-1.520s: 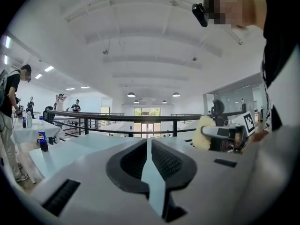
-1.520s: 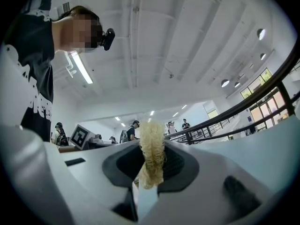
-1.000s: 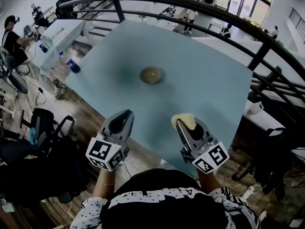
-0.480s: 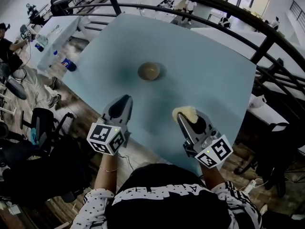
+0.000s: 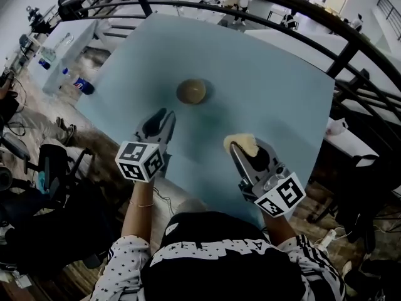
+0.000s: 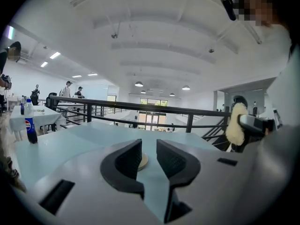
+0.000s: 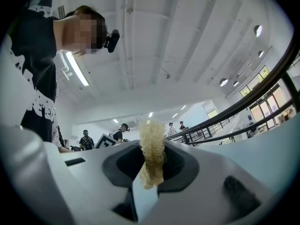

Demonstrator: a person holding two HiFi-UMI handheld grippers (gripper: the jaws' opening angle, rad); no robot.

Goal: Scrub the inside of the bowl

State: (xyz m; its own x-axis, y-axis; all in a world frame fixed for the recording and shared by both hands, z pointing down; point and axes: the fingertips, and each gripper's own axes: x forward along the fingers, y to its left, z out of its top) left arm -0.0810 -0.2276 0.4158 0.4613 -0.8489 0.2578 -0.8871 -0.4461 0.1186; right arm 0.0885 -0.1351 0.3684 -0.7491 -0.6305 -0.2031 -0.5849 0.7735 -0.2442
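Observation:
A small tan bowl (image 5: 191, 91) sits alone in the middle of the pale blue table (image 5: 276, 99). In the left gripper view the bowl (image 6: 142, 161) shows far off through the gap between the jaws. My left gripper (image 5: 164, 114) hovers over the table's near edge, short of the bowl. Its jaws have just been opening and nothing is between them (image 6: 149, 150). My right gripper (image 5: 242, 148) hangs to the right, shut on a yellow fibrous scrubber (image 5: 242, 142). That scrubber (image 7: 152, 154) stands upright between the pads, and it also shows at the left gripper view's right edge (image 6: 236, 124).
A black railing (image 5: 326, 17) curves behind the table. At the left a blue-labelled bottle (image 5: 80, 84) stands on a second table (image 5: 59, 55). An office chair (image 5: 53, 162) and cables lie on the floor at the left. People stand far in the background.
My left gripper has moved forward over the table toward the bowl, and its jaws have parted. The right gripper with the scrubber has hardly shifted.

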